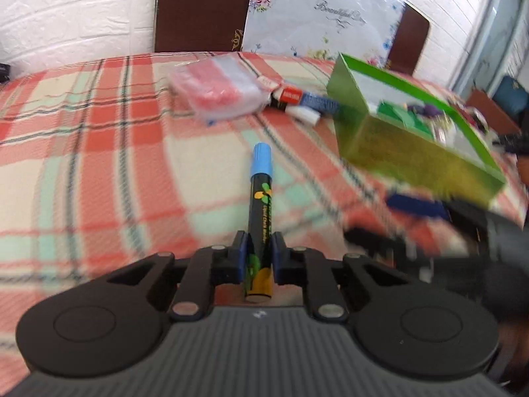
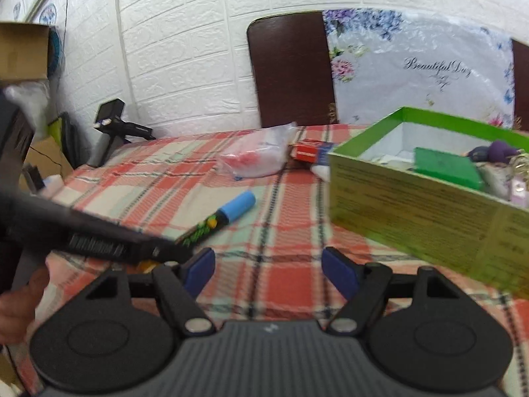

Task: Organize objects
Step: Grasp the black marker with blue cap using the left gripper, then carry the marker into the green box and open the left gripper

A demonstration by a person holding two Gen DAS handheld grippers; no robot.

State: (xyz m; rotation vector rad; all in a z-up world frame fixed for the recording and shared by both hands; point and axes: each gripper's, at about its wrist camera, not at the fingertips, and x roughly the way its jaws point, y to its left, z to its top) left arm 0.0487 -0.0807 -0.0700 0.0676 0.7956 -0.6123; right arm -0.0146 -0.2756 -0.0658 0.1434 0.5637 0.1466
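Note:
My left gripper is shut on a black chalk marker with a blue cap, held above the plaid tablecloth; the marker also shows in the right wrist view, sticking out of the left gripper. A green open box with several small items inside stands to the right; in the right wrist view the box is at the right. My right gripper is open and empty, low over the cloth left of the box.
A clear plastic bag with red contents lies at the far side of the table. Small red, blue and white items lie between the bag and the box. Two dark chairs stand behind, with a floral bag between them.

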